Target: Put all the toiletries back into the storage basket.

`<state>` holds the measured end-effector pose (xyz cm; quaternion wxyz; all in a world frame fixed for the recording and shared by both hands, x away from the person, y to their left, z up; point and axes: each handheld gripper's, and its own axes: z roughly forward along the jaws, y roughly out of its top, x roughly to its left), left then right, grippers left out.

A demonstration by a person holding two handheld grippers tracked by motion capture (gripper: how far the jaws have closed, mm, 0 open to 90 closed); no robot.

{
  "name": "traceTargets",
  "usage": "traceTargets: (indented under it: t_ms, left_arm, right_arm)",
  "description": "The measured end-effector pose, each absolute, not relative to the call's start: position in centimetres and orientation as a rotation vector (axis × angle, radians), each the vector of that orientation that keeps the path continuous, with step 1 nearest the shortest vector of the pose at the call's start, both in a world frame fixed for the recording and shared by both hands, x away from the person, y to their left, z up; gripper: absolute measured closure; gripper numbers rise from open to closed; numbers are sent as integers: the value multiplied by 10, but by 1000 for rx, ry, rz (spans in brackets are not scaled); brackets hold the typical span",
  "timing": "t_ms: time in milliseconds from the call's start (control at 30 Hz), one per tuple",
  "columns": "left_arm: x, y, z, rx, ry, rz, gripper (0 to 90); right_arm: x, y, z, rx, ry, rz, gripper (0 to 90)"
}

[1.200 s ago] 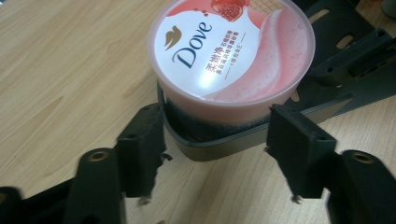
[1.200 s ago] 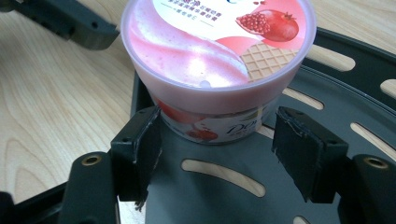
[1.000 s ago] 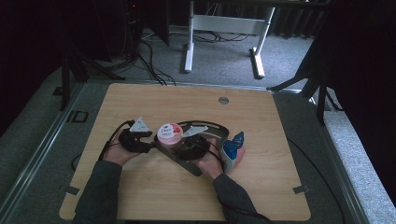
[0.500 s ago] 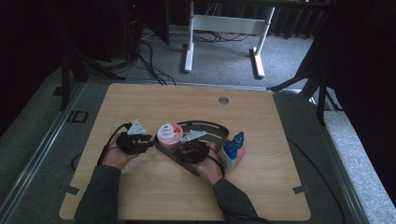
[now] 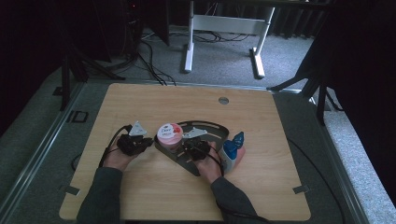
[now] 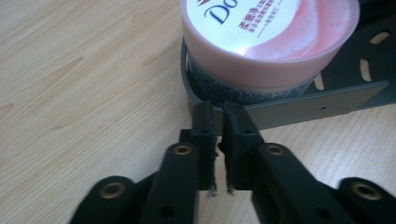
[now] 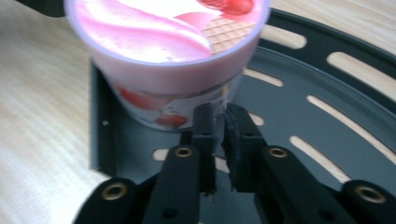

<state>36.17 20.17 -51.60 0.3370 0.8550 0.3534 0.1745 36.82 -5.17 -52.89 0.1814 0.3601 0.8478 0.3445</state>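
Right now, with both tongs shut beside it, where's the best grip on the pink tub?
Probably the side wall of the pink tub below the overhanging lid, jaws level, from the person's side. It stands upright on the dark slotted tray; the lid is wider than the body, so a top grip looks too wide.

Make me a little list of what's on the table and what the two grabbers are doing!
table: light wood
pink cup: sealed lid, stands on the dark rack
dark rack: flat slotted metal, lies on the table
blue-topped bottle: lies right of the rack
left gripper: jaws have just closed, nearly together, nothing visible between them, at the rack's edge beside the cup
right gripper: jaws have just closed, nothing visible between them, over the rack close to the cup
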Motion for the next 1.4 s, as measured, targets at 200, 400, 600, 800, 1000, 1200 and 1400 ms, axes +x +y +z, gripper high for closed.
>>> traceTargets:
  t_ms: [200, 400, 600, 800, 1000, 1200, 1400]
  left_arm:
    - [367, 203, -520, 2228, 983, 485, 885]
    - [374, 201, -528, 2254, 1010, 459, 883]
    - [376, 195, -530, 2271, 1004, 457, 891]
    - [376, 195, -530, 2280, 997, 464, 894]
    - [376, 196, -530, 2274, 1007, 467, 855]
    - [373, 199, -529, 2256, 1015, 466, 781]
    - [371, 202, -528, 2238, 1031, 468, 746]
  right_arm:
    - [372, -50, -529, 1085, 2347, 982, 900]
    - [378, -48, -526, 1137, 2308, 1006, 899]
    - [381, -50, -525, 1139, 2311, 1031, 900]
    - [380, -51, -524, 1141, 2326, 1052, 900]
    - [379, -52, -524, 1144, 2325, 1047, 871]
    - [373, -52, -526, 1137, 2340, 1027, 768]
    - [366, -53, -526, 1128, 2344, 1030, 677]
